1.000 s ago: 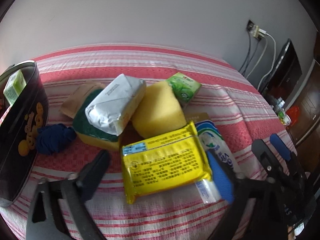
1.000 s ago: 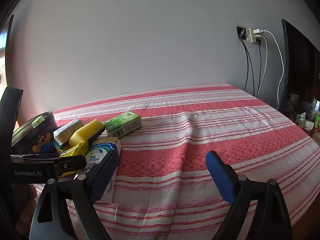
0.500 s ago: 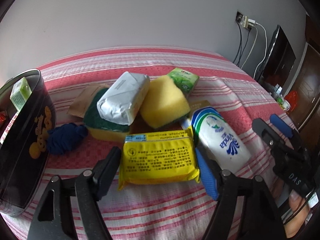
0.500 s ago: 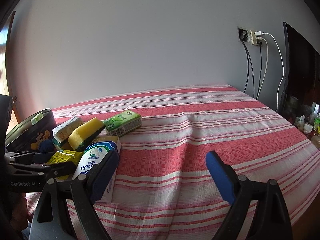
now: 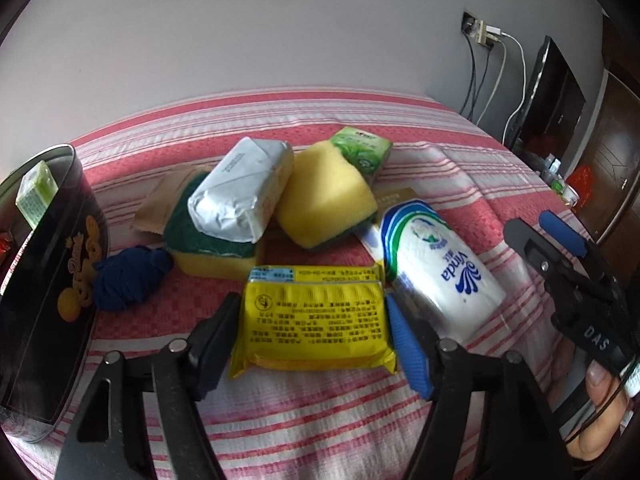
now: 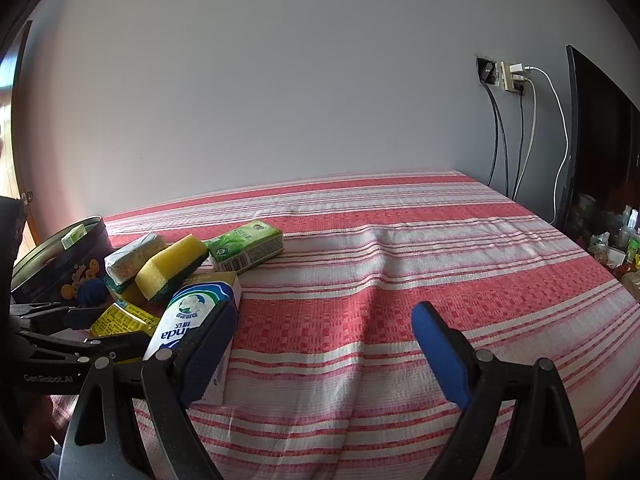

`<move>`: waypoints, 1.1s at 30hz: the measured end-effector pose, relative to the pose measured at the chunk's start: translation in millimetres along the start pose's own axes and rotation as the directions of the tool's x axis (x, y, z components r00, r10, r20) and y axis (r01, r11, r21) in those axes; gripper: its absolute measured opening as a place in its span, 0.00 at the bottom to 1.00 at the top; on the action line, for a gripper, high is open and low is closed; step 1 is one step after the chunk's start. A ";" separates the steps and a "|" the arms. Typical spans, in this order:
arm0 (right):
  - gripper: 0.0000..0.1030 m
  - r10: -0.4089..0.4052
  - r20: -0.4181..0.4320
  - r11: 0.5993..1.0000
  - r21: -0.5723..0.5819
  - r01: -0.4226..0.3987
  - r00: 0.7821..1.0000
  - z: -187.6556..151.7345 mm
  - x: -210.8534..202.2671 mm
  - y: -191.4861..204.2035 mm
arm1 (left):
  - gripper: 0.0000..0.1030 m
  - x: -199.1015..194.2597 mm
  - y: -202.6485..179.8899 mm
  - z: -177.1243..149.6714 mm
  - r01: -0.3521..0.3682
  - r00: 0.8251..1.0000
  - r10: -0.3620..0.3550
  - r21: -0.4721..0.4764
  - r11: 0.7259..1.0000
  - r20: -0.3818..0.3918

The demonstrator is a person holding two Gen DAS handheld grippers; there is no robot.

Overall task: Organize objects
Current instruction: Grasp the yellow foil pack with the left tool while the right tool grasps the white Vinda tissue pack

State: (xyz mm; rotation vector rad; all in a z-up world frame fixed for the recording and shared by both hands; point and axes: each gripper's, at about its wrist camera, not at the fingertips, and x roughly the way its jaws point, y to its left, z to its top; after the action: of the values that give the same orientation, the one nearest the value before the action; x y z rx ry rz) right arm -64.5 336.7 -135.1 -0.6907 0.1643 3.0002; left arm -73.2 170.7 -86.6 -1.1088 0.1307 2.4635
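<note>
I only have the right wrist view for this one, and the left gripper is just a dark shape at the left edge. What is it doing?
Observer: The left gripper has the yellow packet between its fingers. Its jaws are closing, and the packet lies flat on the striped cloth.
Operator: Anything hidden behind the sponges?
Observer: A brown paper sachet is tucked under the green-topped sponge, which carries the silver-wrapped block.
Operator: And the blue lump?
Observer: It is a crumpled dark blue cloth bundle, lying beside the black tin.
</note>
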 end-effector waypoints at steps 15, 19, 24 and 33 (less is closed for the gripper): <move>0.89 0.113 -0.048 0.989 -0.088 -0.117 0.992 4.2 3.3 48.4 | 0.68 -27.4 32.1 -12.7 -0.156 0.980 0.157 -0.016 0.988 0.120; 0.89 0.123 -0.076 0.983 -0.125 -0.132 0.989 14.2 7.7 66.4 | 0.68 -34.7 36.3 -12.1 -0.212 0.963 0.214 -0.030 0.977 0.164; 0.89 0.103 -0.127 0.976 -0.178 -0.125 0.987 18.3 18.6 86.4 | 0.68 -35.2 44.4 -12.0 -0.249 0.950 0.254 -0.053 0.967 0.180; 0.69 0.036 -0.250 0.976 -0.201 -0.088 0.968 9.8 42.7 92.4 | 0.68 -35.0 46.1 -15.5 -0.235 0.953 0.242 -0.060 0.970 0.183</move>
State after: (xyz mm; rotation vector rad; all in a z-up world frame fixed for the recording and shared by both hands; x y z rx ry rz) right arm -114.6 247.5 -136.8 -1.0982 -0.1277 3.0087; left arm -61.5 112.9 -75.6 -0.9121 0.1692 2.7832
